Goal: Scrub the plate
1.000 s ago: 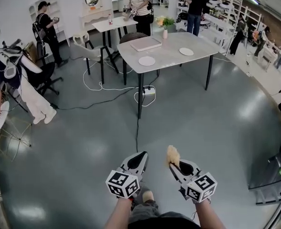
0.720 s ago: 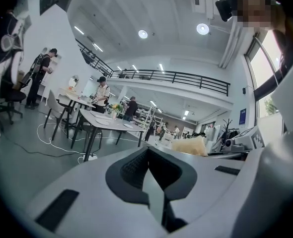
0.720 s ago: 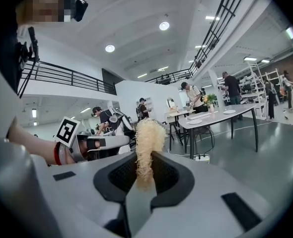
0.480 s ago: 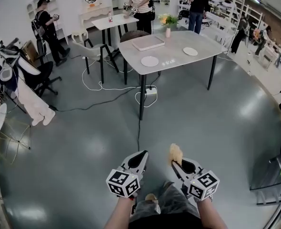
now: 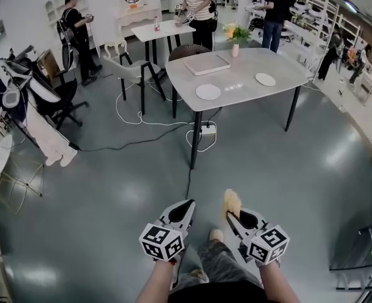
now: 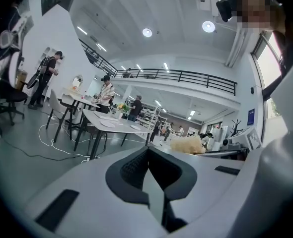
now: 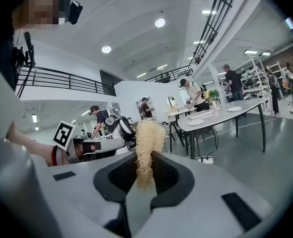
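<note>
Two white plates lie on the grey table [image 5: 246, 65] far ahead: the nearer plate [image 5: 208, 91] by its front edge, the other plate [image 5: 265, 79] to the right. Both grippers are low in the head view, well short of the table, over the grey floor. My right gripper [image 5: 231, 214] is shut on a yellow fibrous scrubber [image 5: 231, 202], which sticks up between its jaws [image 7: 147, 143]. My left gripper [image 5: 187, 204] is shut with nothing in it [image 6: 149, 155]. The right gripper view shows the plates [image 7: 196, 122] at a distance.
A pink tray [image 5: 206, 63] and a flower vase [image 5: 236, 43] share the table. A power strip [image 5: 206, 130] and cables lie on the floor beneath it. Chairs [image 5: 132, 68] stand left of the table, several people behind it, a metal cart [image 5: 369, 245] at the right.
The table and plates have come a little nearer and shifted right in the head view. Both grippers keep their pose, the scrubber still held in the right one.
</note>
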`<state>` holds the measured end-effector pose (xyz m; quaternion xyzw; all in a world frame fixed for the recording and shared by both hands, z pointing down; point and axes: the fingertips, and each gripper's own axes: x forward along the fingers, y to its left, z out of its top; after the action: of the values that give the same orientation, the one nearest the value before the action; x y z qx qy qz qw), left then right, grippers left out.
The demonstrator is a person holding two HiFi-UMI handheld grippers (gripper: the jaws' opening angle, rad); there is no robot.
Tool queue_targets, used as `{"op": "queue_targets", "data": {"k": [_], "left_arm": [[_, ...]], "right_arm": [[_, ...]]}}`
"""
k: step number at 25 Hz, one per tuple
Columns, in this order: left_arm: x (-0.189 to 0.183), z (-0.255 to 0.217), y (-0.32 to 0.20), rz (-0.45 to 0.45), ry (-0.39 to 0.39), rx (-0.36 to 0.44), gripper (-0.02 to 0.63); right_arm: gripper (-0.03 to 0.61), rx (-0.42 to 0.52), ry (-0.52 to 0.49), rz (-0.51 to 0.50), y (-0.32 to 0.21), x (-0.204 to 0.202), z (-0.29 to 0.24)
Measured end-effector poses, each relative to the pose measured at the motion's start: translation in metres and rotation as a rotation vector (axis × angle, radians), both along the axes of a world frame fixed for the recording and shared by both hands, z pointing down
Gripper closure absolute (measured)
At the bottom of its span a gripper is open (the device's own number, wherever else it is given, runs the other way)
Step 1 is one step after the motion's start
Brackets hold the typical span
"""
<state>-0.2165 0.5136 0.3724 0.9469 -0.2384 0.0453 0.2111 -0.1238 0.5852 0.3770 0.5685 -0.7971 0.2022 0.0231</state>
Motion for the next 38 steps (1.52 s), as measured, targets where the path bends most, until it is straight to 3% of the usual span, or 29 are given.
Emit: {"op": "queue_targets", "data": {"k": [23,38], "left_arm": [[0.141,-0.009,-0.147,-0.049,0.003,-0.002,0.601],[0.164,0.023,-0.244,-0.072,-0.019,-0.053,0.601]], "right_arm": [[0.506,0.016,0.015,-0.089,-0.153,0.131,-0.009],[0.506,-0.033,0.007,-0.107,-0.246,0.155,0.019]]}}
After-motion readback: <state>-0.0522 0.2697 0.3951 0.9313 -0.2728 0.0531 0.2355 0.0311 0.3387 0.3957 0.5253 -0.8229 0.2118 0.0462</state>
